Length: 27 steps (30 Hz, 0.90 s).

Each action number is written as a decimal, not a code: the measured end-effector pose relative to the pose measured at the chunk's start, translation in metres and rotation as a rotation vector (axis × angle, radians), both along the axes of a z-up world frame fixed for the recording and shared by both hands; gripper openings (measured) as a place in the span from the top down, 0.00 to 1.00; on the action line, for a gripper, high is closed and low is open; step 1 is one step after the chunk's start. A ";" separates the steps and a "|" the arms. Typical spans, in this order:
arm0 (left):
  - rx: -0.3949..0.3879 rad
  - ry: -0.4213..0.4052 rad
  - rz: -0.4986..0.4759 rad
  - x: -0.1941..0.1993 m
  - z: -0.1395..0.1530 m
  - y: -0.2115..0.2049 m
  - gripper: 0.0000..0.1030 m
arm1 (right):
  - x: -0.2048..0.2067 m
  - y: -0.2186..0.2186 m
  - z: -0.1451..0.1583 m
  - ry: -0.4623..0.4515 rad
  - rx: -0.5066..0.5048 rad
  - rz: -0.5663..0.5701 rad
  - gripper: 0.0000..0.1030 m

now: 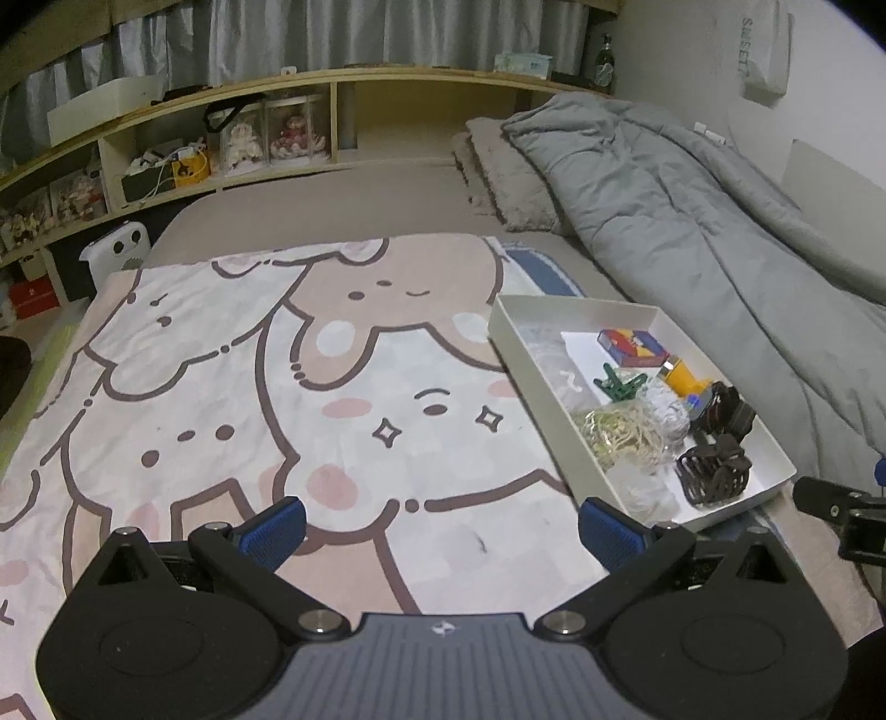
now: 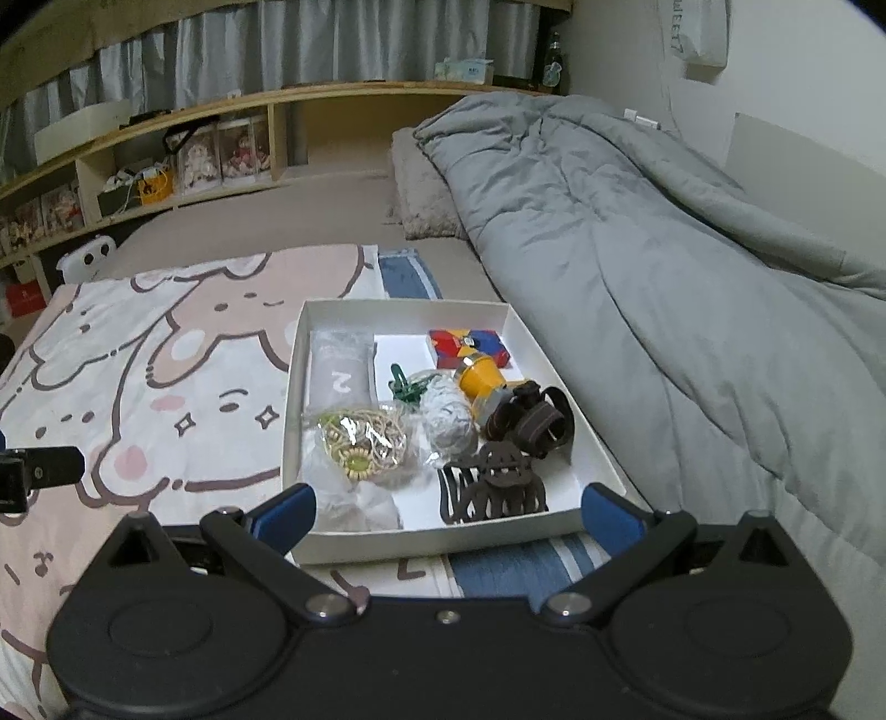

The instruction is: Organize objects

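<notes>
We look across a bed [image 1: 343, 194] in a dim room, its taupe sheet smooth and flat. Behind it runs a long wooden shelf [image 1: 343, 77] of open cubbies, boxed dolls [image 1: 266, 135] in 2 of them, with pale grey curtains [image 1: 332, 33] hanging in soft pleats above. A quilted grey duvet [image 2: 637, 249] lies rumpled along the wall side, a fuzzy pillow [image 2: 421, 188] tucked at its head. Spread over the near half of the bed is a cartoon blanket [image 1: 249, 387], pink, cream and tan, its rounded animals drawn in thick brown outline.

On the blanket's edge, just beside the duvet, sits a shallow white cardboard tray [image 2: 296, 387], rectangular and straight-walled. It holds all the small items we see: a flat grey pouch [image 2: 340, 371] marked 2, a clear bag of beads [image 2: 362, 437] in cream and green, a crumpled silver ball [image 2: 446, 412], a red, blue and yellow box [image 2: 468, 346], a glossy yellow cylinder [image 2: 479, 376], a green clip [image 2: 401, 385], a dark brown strap bundle [image 2: 531, 418] and a brown toothed hair claw [image 2: 493, 490] nearest the front wall.

Our left gripper [image 1: 440, 526] hovers over the blanket to the tray's left, its 2 blue ribbed pads [image 1: 274, 529] spread wide and empty. Our right gripper [image 2: 448, 515] faces the tray's near wall, pads likewise wide apart, holding nothing.
</notes>
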<state>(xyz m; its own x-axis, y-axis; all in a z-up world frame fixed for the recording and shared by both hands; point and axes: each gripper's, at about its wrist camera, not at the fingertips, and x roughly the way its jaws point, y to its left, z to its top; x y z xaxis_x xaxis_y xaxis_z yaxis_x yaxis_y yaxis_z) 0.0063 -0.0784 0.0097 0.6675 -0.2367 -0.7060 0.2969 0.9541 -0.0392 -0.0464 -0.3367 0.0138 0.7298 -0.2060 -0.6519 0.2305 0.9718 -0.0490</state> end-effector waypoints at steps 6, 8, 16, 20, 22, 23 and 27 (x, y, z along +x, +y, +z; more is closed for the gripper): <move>0.011 0.020 0.002 0.002 -0.005 0.000 0.00 | 0.001 -0.009 -0.003 0.019 0.056 -0.020 0.00; 0.012 0.020 0.002 0.002 -0.005 0.000 0.00 | 0.001 -0.009 -0.003 0.018 0.060 -0.023 0.00; 0.010 0.018 0.002 0.002 -0.005 0.000 0.00 | 0.001 -0.007 -0.003 0.020 0.046 -0.019 0.00; 0.011 0.016 0.001 0.002 -0.005 0.000 0.00 | 0.001 -0.007 -0.003 0.020 0.045 -0.017 0.00; 0.013 0.014 -0.002 0.001 -0.005 0.000 0.00 | 0.001 -0.007 -0.003 0.020 0.046 -0.018 0.00; 0.013 0.012 -0.003 0.001 -0.005 -0.001 0.00 | 0.001 -0.007 -0.003 0.019 0.046 -0.018 0.00; 0.015 0.009 -0.004 0.000 -0.005 -0.002 0.00 | 0.001 -0.007 -0.003 0.018 0.047 -0.017 0.00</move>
<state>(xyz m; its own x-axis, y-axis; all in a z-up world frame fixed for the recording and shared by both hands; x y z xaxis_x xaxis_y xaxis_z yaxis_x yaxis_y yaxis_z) 0.0065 -0.0802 0.0051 0.6597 -0.2292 -0.7157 0.3008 0.9533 -0.0280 -0.0457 -0.3435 0.0112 0.7147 -0.1871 -0.6739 0.2465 0.9691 -0.0076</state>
